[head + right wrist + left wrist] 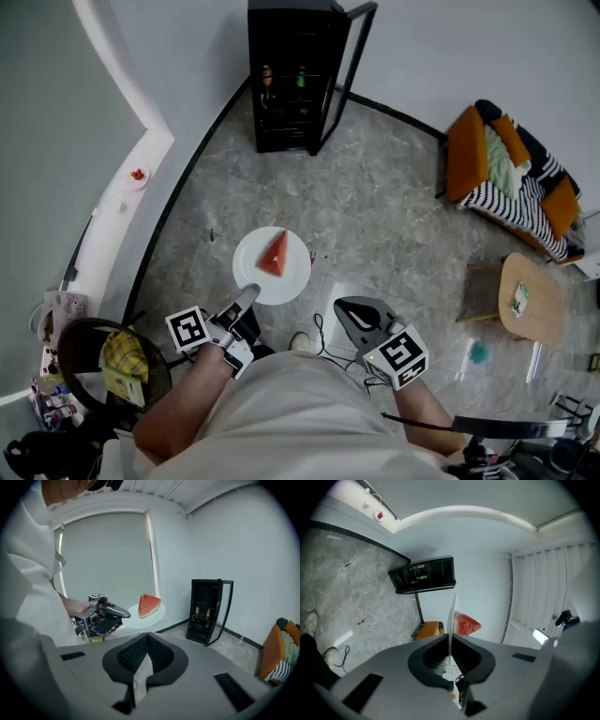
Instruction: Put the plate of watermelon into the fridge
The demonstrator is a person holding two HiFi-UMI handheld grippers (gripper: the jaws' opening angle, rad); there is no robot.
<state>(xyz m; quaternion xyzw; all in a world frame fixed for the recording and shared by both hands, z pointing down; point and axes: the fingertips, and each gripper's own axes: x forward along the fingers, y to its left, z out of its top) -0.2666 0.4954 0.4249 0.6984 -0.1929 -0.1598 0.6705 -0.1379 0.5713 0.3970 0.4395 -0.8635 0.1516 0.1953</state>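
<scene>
1. A person stands on a grey stone floor [394, 225] and holds a claw in each hand.
2. The left claw [249, 297] is at the lower middle of the head view. Its jaws are squeezed tight on the near edge of a white plate [295, 277].
3. The plate is held out flat in the air, in the middle of the head view. A red slice of watermelon [274, 254] lies on it.
4. In the left gripper view the plate looks like a thin white line between the jaws, with the watermelon just to its right.
5. The right claw [359, 317] is to the right of the plate and does not touch it. Its jaws are closed together with nothing in them.
6. The black fridge [292, 75] stands at the top middle of the head view, well apart from the plate. Its glass door [347, 70] is open, and bottles [302, 77] stand inside.
</scene>
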